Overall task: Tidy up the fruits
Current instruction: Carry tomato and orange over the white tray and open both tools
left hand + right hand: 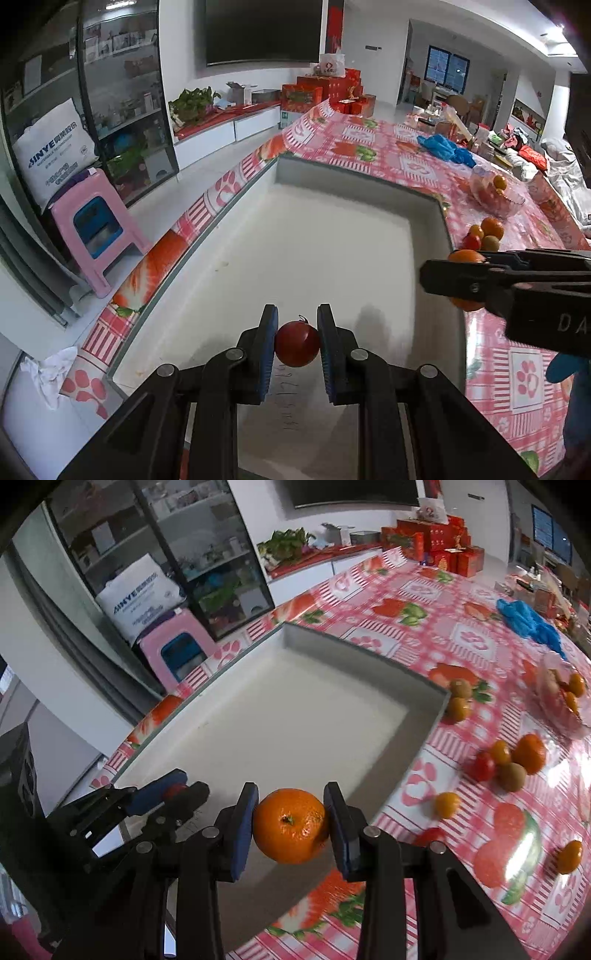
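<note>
My left gripper (297,341) is shut on a small red tomato (297,343) and hangs over the white tray (314,236). My right gripper (291,825) is shut on an orange (290,826) above the tray's near right rim (417,753). In the left wrist view the right gripper (448,280) reaches in from the right with the orange (466,256) partly hidden by its fingers. In the right wrist view the left gripper (176,792) shows at lower left, a bit of red between its pads. The tray holds no fruit.
Loose fruit lies on the pink patterned tablecloth (461,635) right of the tray: a cluster of oranges, a tomato and a kiwi (511,760), two more (458,701) by the tray's corner. A clear bowl of fruit (496,194) and blue gloves (524,618) sit farther back. A pink stool (94,229) stands left.
</note>
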The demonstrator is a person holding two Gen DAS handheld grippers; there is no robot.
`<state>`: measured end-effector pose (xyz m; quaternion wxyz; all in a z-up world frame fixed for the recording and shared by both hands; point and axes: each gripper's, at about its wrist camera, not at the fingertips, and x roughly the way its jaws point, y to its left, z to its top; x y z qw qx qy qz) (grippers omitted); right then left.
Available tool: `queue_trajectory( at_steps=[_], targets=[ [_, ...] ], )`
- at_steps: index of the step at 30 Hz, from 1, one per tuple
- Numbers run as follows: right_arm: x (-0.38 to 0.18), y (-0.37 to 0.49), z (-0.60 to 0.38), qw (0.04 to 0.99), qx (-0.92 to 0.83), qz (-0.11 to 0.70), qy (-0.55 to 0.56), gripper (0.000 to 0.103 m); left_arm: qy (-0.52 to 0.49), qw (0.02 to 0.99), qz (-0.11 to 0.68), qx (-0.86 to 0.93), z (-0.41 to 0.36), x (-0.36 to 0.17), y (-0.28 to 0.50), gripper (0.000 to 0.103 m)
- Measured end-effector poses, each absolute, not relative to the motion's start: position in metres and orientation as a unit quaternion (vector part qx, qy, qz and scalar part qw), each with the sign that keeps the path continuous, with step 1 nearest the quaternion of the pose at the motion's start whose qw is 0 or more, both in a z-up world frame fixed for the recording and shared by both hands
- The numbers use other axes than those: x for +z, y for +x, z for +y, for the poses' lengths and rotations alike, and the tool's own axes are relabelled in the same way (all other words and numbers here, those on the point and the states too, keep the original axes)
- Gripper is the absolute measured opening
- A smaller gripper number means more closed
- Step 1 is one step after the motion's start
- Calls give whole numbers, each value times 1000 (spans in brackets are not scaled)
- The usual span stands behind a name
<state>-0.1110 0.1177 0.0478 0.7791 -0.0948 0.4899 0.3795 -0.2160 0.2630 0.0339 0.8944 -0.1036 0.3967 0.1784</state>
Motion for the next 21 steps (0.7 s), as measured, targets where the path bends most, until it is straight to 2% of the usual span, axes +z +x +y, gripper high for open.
queue_trajectory(
  at_steps=[7,9,10,12,13,14,16,19,21],
  targets=[
    [41,-112,128,769,384,500,-105,42,-106,890,405,180,267,25,-216,23],
    [42,-112,127,770,383,499,-106,63,-105,890,406,181,267,24,-215,23],
    [43,-112,126,772,382,496,-107,69,-105,889,408,182,266,23,-215,24],
    [49,-113,122,781,379,483,-111,80,-103,886,411,188,265,22,-216,38],
    [52,-114,120,784,379,479,-112,81,-102,886,410,191,264,22,-216,69],
    [54,-115,116,787,378,475,-113,82,-101,887,403,200,263,24,-219,93],
    [57,-114,111,789,375,473,-112,84,-99,896,377,215,259,29,-225,96],
    [61,-112,97,796,365,471,-106,91,-91,897,383,202,251,33,-221,96],
    [65,-111,84,804,358,464,-99,103,-86,897,384,200,246,35,-219,96]
  ],
)
